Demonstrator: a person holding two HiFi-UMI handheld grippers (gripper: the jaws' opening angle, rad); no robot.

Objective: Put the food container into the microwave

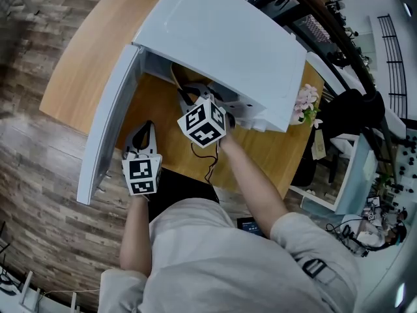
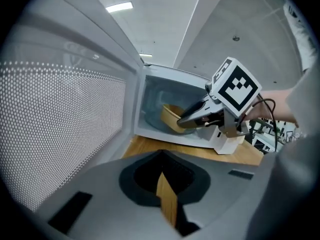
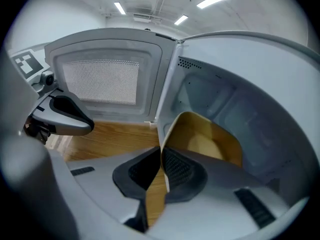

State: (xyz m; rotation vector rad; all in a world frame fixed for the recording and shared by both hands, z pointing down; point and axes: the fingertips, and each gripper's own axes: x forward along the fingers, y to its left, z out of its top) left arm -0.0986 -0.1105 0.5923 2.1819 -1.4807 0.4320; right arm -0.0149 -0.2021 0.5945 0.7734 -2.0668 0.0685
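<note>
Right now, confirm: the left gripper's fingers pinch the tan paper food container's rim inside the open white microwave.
Wrong gripper: the right gripper has its fingers pinching the rim of the tan paper food container inside the open white microwave, as the right gripper view shows.

Open microwave (image 2: 159,90); right gripper (image 2: 181,123) holding food container (image 2: 169,115) inside

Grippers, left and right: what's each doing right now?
Left gripper: closed, holding nothing.
Right gripper: closed on the food container's rim.
</note>
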